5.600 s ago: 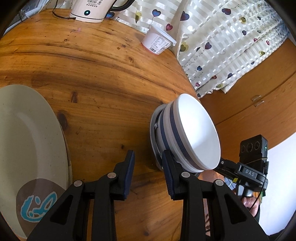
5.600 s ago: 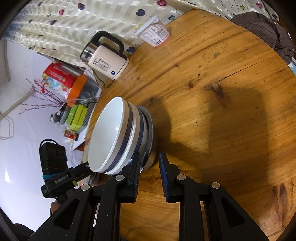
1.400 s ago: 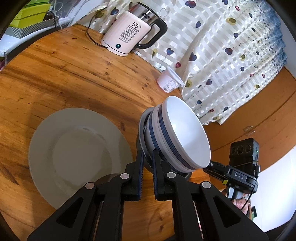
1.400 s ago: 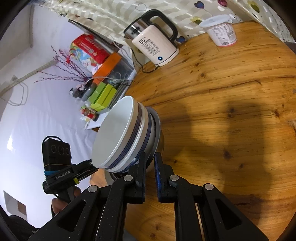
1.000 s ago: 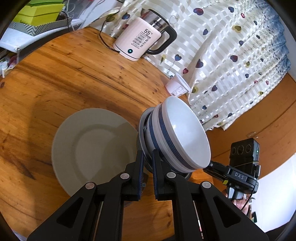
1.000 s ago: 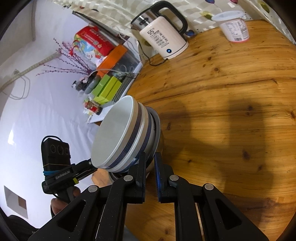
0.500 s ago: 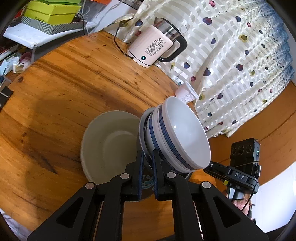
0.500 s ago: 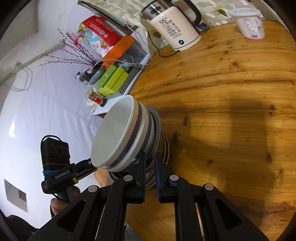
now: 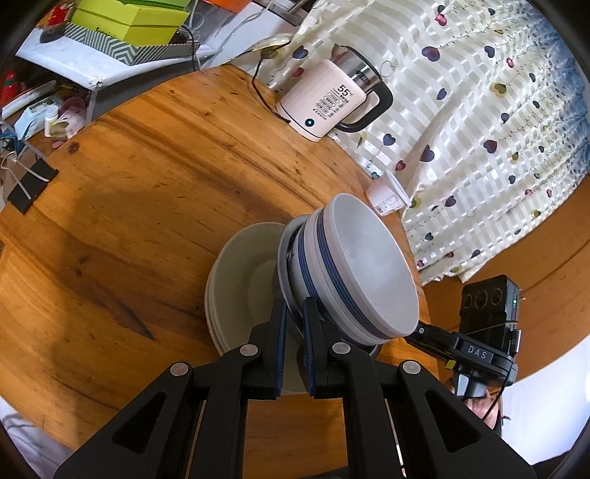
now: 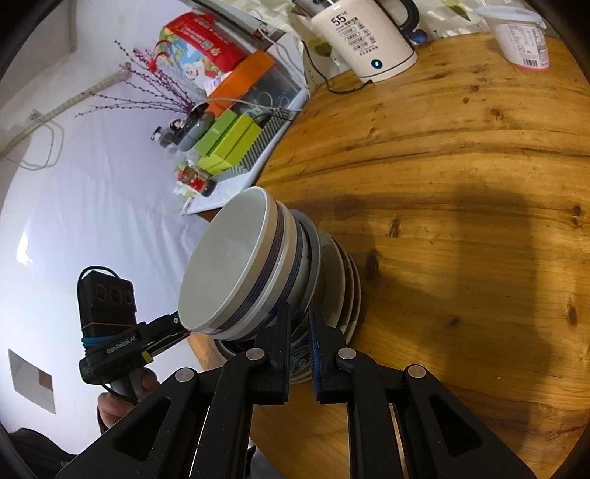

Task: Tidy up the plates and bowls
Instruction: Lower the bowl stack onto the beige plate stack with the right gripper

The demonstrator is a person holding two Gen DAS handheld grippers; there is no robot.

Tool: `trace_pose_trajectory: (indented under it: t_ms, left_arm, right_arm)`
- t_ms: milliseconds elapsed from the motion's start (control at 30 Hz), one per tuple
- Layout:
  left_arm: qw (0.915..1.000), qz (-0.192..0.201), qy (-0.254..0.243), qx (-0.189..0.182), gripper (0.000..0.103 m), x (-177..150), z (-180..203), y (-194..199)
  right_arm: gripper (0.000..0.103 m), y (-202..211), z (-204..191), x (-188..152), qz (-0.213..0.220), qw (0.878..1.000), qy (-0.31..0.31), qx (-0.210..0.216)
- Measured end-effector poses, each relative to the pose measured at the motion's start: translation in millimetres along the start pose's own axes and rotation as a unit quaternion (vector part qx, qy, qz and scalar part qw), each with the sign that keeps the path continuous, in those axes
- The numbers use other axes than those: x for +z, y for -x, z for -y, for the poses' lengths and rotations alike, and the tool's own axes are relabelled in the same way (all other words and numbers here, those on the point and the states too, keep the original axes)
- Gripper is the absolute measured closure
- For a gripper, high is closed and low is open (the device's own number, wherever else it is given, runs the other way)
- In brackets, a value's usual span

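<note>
The left gripper (image 9: 294, 309) has its jaws drawn narrow, pinching the thin rim of a small grey plate (image 9: 283, 265) that carries a stack of bowls (image 9: 354, 272). The right gripper (image 10: 298, 317) is closed in the same narrow way on the opposite edge of that plate (image 10: 315, 243), so the load hangs between the two tools. In the left wrist view the stack fills the centre right of the frame, white bowls with dark blue bands nested together and appearing tipped with their open mouths toward the lower right. In the right wrist view the same bowls (image 10: 236, 269) sit at centre left, mouths facing left.

Directly beneath the carried plate lies a stack of larger pale plates (image 9: 239, 283) on the round wooden table (image 9: 140, 191); whether the small plate already touches them cannot be told. From the right wrist view their rims (image 10: 350, 283) show just right of the bowls.

Farther out, a cream electric kettle (image 9: 332, 105) with a black handle stands at the upper middle of the left view, and a white yoghurt tub (image 9: 387, 193) lies just above the bowls. A heart-patterned curtain (image 9: 479, 129) fills the upper right. Green boxes (image 9: 132, 18) sit at the upper left beyond the table edge. In the right view a hand (image 10: 125, 398) grips the other tool's handle at lower left.
</note>
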State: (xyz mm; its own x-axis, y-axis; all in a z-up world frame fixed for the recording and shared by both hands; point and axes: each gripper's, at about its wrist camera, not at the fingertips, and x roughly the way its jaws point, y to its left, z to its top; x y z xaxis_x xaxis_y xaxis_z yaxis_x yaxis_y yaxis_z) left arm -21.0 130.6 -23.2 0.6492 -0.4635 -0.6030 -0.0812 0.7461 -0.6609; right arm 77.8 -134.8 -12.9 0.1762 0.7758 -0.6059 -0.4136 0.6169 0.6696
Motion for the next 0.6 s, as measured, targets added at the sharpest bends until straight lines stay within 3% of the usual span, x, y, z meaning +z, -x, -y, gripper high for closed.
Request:
trace_pose_trajectory:
  t_ms: [600]
  left_arm:
    - [0.9999, 0.001, 0.012, 0.008, 0.096, -2.9, -9.4, 3.1]
  right_arm:
    - [0.093, -10.1, -5.1, 0.4, -0.012, 1.0, 0.007, -0.006]
